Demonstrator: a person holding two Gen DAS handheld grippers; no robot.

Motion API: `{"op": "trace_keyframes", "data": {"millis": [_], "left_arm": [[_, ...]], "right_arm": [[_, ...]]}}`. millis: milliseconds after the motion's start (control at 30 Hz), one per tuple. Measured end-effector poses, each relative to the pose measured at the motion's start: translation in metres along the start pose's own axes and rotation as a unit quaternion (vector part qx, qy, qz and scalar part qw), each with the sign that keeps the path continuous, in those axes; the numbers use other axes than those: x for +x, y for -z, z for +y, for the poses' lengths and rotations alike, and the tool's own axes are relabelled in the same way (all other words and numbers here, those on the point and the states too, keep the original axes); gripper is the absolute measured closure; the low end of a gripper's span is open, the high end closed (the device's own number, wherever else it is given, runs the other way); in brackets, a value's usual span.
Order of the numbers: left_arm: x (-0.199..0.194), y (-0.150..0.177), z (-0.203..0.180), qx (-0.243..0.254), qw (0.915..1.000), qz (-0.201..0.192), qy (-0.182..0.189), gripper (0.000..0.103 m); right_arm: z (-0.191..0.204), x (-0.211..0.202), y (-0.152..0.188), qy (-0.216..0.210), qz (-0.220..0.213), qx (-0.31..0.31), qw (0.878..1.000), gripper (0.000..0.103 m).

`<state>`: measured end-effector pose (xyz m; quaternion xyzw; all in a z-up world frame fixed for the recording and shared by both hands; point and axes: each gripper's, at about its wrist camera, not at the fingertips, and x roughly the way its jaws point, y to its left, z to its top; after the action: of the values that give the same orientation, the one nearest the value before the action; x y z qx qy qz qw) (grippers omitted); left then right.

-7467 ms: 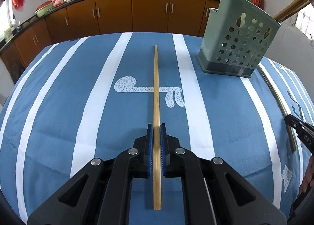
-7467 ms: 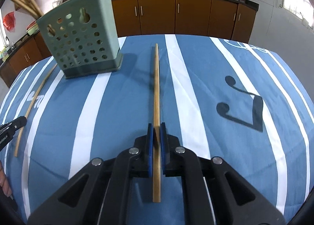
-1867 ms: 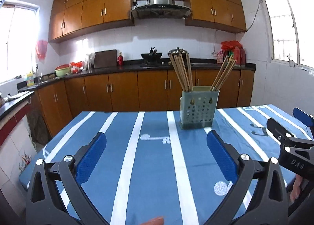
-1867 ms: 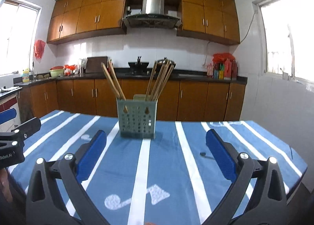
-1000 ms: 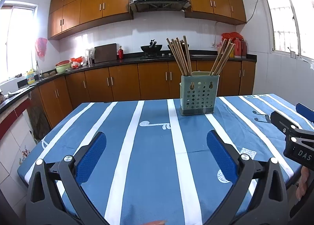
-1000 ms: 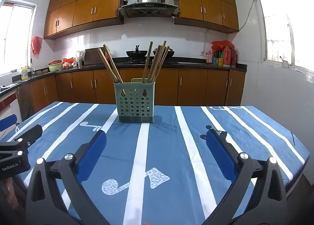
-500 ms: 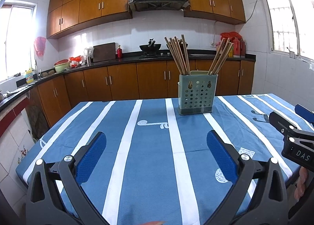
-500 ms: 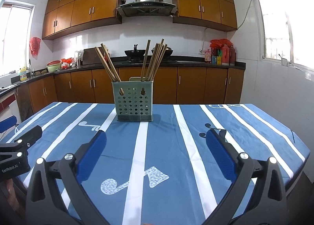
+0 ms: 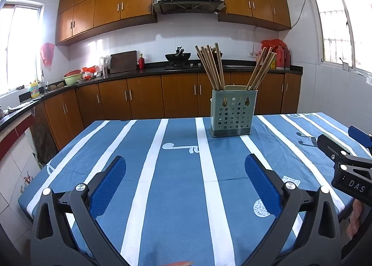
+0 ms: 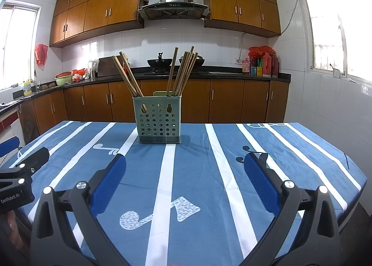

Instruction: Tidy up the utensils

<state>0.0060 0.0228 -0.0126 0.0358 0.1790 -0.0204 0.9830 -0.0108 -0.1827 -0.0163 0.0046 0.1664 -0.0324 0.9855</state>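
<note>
Left gripper (image 9: 185, 172) & right gripper (image 10: 185, 171) both spread wide, nothing held, above table (image 10: 290, 154). Chopsticks (image 10: 180, 73) stand in green holder (image 10: 157, 122) at far side, approx. two compartments.

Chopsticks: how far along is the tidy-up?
Done: the chopsticks all stand in the green holder, in two bunches; none lie on the tablecloth. In hand: nothing; left gripper and right gripper have jaws wide open. Left: nothing visible.
</note>
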Motion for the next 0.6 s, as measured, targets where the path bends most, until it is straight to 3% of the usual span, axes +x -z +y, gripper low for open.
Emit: {"op": "trace_keyframes", "data": {"millis": [600], "left_arm": [[-0.0002,-0.0001,-0.0012,-0.001,1.0000,0.000,0.000,0.002]], "right_arm": [[-0.0004,-0.0001,0.0005,0.001,0.001,0.002,1.000,0.004]]}}
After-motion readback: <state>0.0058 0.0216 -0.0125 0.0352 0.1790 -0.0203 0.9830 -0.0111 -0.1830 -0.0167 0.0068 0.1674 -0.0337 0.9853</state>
